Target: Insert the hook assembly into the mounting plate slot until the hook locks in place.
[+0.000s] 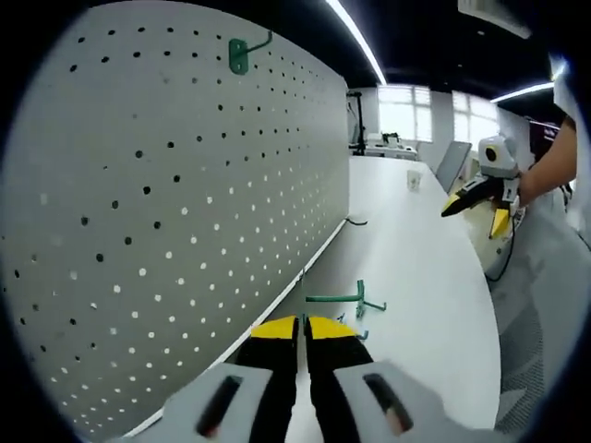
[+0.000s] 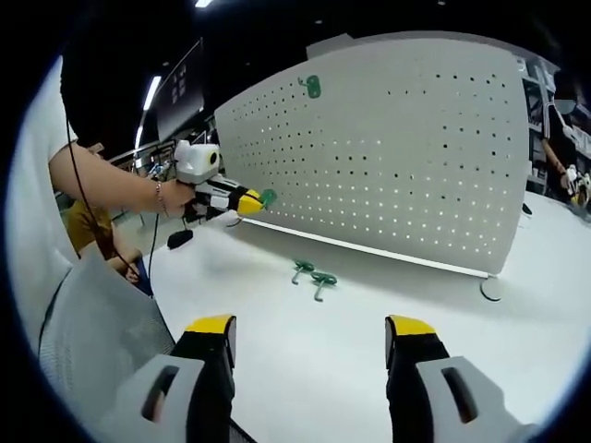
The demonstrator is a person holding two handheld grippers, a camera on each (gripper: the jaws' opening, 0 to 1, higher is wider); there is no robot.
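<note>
A white table (image 2: 369,351) carries an upright grey pegboard (image 2: 397,138), lit by ceiling light strips (image 1: 355,37), with windows (image 1: 406,111) at the room's far end. One green hook (image 2: 312,87) is mounted near the pegboard's top. Two loose green hooks (image 2: 314,275) lie on the table in front of the pegboard's base. The left gripper (image 2: 261,198), jaws together, pinches a green hook beside the pegboard. The right gripper (image 2: 312,341) stands wide open and empty, well back from the pegboard

Left tool (image 1: 303,325) jaws together; right tool (image 2: 312,332) jaws apart.
</note>
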